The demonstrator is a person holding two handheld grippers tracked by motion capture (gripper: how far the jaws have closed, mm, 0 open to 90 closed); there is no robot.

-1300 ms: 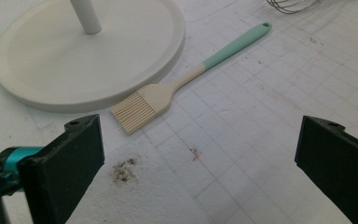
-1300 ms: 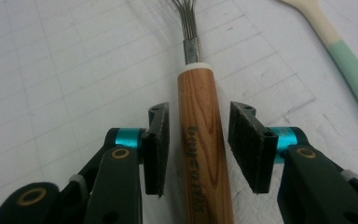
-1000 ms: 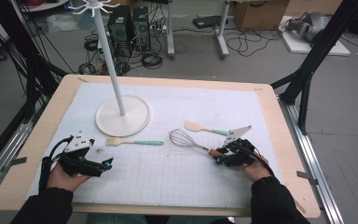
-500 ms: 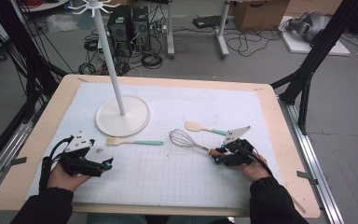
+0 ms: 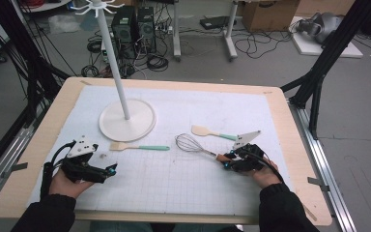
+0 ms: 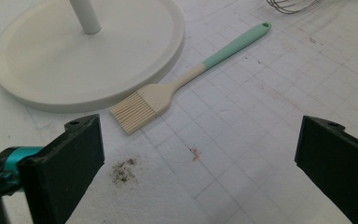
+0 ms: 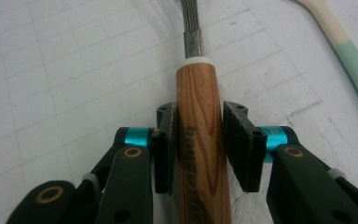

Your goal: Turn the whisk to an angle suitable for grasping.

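A whisk with a wooden handle lies on the white gridded mat. My right gripper is at its handle end. In the right gripper view, my right gripper is shut on the whisk handle, a pad pressed to each side, with the wire stem running away ahead. My left gripper rests low at the front left, open with nothing between its fingers. In the left gripper view its wide gap faces a pastry brush with a mint handle. That brush lies in front of the stand's base.
A white hook stand rises from a round base at the back left; the base lies just beyond the brush. A spatula with a mint handle lies behind the right gripper. A dark smudge marks the mat.
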